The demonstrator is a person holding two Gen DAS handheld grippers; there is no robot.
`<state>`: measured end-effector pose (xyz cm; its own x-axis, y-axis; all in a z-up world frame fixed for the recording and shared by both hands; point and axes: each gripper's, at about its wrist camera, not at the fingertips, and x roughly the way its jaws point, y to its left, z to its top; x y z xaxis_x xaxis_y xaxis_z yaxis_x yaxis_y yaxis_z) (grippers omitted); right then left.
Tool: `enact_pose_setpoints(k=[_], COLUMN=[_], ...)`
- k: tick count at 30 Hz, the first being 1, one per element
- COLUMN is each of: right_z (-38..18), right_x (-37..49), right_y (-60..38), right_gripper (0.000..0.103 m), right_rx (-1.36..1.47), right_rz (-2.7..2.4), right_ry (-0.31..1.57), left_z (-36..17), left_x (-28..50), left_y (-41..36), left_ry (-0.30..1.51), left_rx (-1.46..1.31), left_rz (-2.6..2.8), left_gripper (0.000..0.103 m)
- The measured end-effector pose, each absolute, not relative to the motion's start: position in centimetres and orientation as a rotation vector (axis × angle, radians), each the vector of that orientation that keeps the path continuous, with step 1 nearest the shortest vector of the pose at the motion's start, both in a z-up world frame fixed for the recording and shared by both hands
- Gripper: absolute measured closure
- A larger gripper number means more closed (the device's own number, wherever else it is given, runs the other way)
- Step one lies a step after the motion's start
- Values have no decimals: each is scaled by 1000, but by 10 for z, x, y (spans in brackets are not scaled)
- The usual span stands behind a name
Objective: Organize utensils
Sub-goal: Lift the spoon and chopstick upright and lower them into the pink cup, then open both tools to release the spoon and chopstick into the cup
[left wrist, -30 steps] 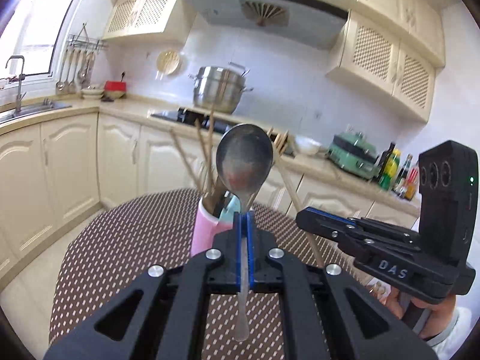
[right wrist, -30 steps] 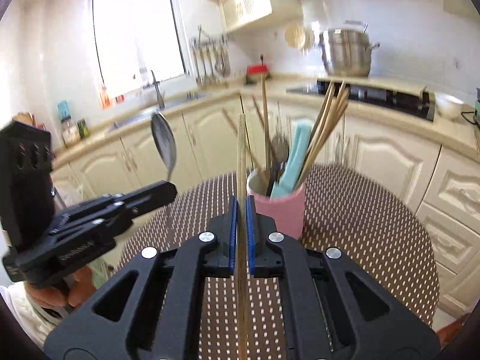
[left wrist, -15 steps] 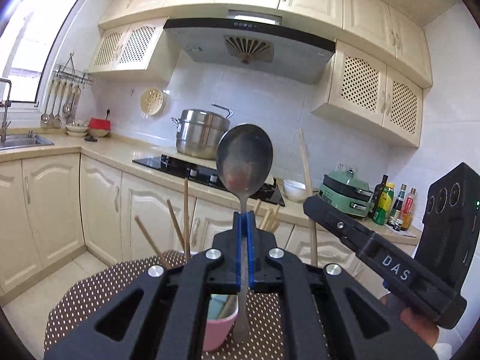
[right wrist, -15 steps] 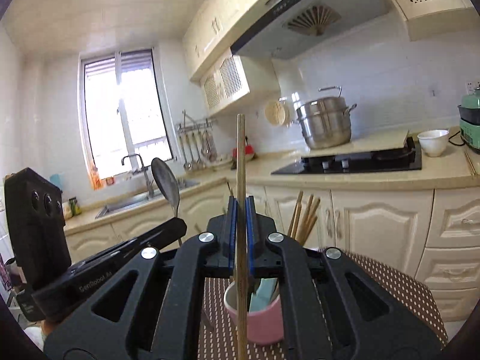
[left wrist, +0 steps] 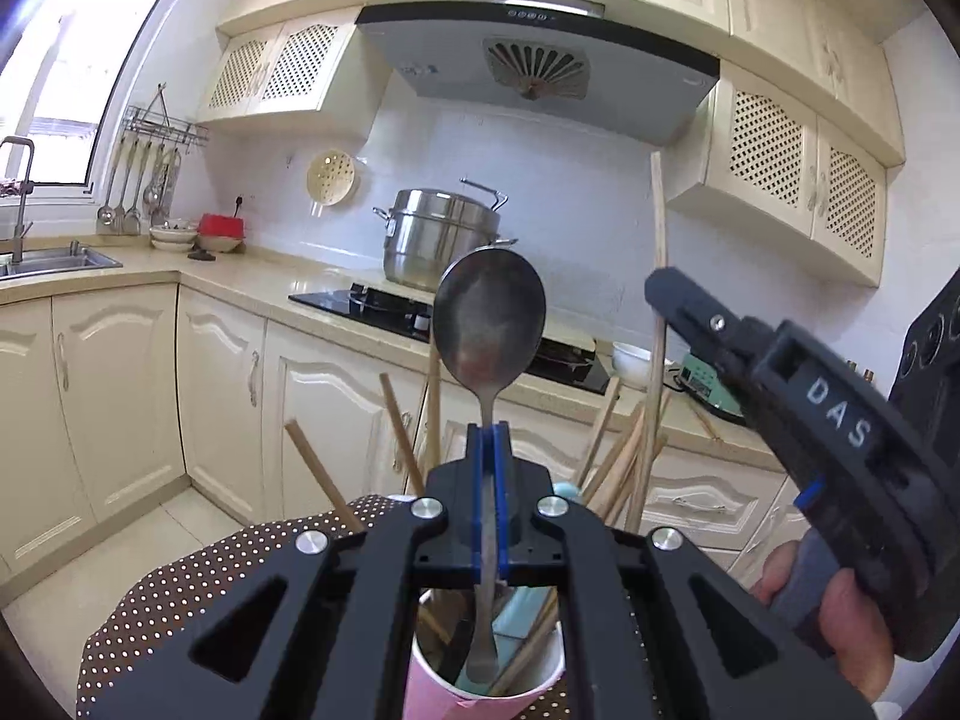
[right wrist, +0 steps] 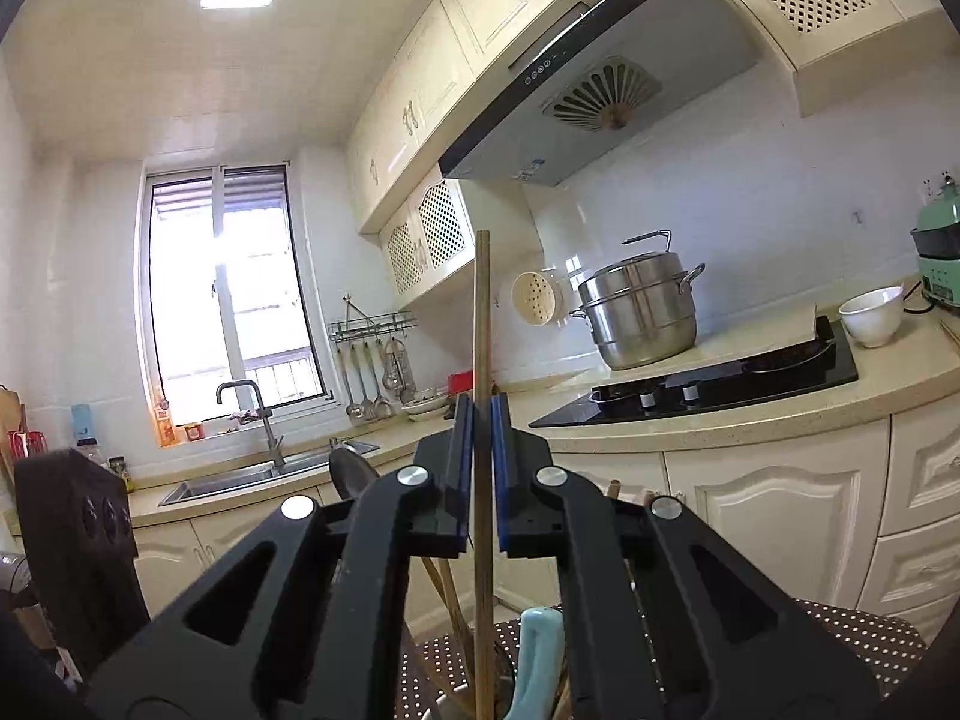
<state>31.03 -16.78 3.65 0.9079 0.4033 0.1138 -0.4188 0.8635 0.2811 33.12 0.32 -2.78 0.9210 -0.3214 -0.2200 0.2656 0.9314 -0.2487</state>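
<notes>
Above the pink cup (left wrist: 486,684) on the dotted tablecloth (left wrist: 198,588), both of your tools are loaded. Your left gripper (left wrist: 493,498) is clamped narrow on the handle of a metal spoon (left wrist: 489,324), bowl up and upright, with the handle tip hanging just inside the cup mouth. Your right gripper (right wrist: 481,468) is pinched on a single wooden chopstick (right wrist: 482,324), held near vertical, its lower end among the utensils in the cup; in the left view the same chopstick rises beside the right tool's finger. The cup already holds several more chopsticks (left wrist: 624,468), fanned outward, and a pale blue utensil (right wrist: 537,660). Treat the spoon as stiff, smooth and moderately heavy at the bowl end: a polished handle can pivot or slide between flat pads, so hold it at mid-handle, as now, and keep it upright. Treat the chopstick as very light, rigid and thin; it will likely roll or tilt in the pads if you grip it near one end, so take it near the middle. The cup looks light and is crowded with leaning sticks, so judge it prone to tipping if an incoming utensil pushes sideways on the rim or the contents. Lower each item straight down into a free gap, then release only once its tip rests inside.
</notes>
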Motion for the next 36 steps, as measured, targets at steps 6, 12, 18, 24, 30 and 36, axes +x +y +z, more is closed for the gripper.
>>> enact_pose_setpoints(k=[6,12,18,24,30,36], right_z=[32,25,14,6,3,-6], right_x=[316,317,315,305,292,282], right_y=[-166,-162,-160,-159,-162,-159], right_gripper=[97,96,96,96,96,97], right_rx=[307,291,285,257,222,183], right_rz=[430,430,434,438,442,445], right_ry=[-60,-61,-24,22,53,111], left_z=[-46,-54,-43,-34,-30,-29], left_x=[340,338,324,311,300,292], left_y=[3,5,13,17,22,28], left_ry=[320,343,308,294,295,316], left_rx=[-208,-214,-212,-157,-132,-130], left_rz=[-312,-314,-283,-156,-92,-64], left_gripper=[100,92,65,48,37,34])
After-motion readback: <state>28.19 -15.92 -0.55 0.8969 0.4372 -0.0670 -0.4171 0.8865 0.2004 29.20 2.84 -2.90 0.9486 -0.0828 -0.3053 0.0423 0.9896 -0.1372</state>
